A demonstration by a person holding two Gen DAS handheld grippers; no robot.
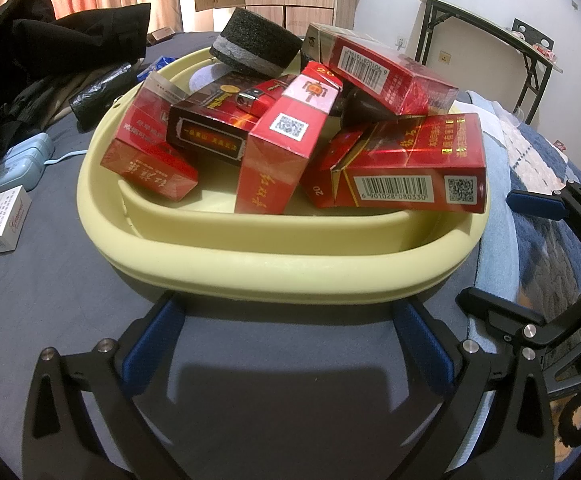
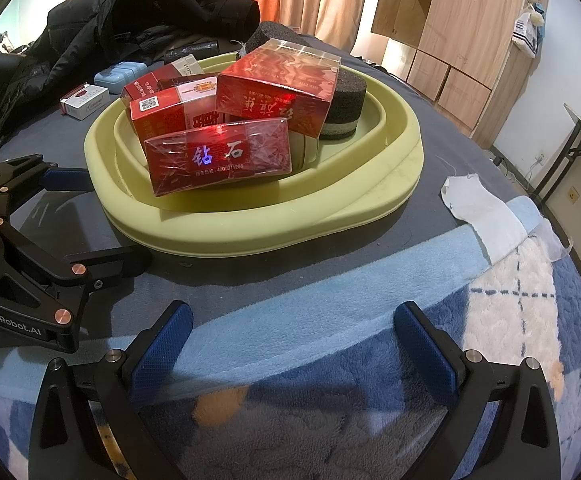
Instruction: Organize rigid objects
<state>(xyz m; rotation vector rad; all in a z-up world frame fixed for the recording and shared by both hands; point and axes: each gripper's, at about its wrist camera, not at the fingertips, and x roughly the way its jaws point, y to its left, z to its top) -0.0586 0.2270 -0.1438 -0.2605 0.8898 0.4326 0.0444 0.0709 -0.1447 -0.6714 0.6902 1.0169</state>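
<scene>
A pale yellow basin [image 1: 290, 276] [image 2: 250, 236] sits on a grey bed cover, piled with several red cigarette packs [image 1: 406, 160] [image 2: 218, 156], a black pack [image 1: 210, 128] and a black sponge [image 1: 254, 44] [image 2: 346, 100]. A white and red pack [image 1: 0, 220] [image 2: 84, 100] lies on the cover outside the basin. My left gripper [image 1: 290, 336] is open and empty just in front of the basin's near rim. My right gripper [image 2: 294, 340] is open and empty over the blanket, short of the basin. Each gripper shows in the other's view, the right [image 1: 546, 240] and the left [image 2: 70, 220].
A pale blue case [image 1: 18, 164] [image 2: 120, 72] with a cord lies left of the basin. Black clothing [image 1: 30, 60] [image 2: 122, 12] is heaped behind. A white cloth [image 2: 486, 212] lies on a blue patterned blanket [image 2: 370, 400]. A folding table [image 1: 490, 40] and wooden cabinets [image 2: 462, 32] stand beyond.
</scene>
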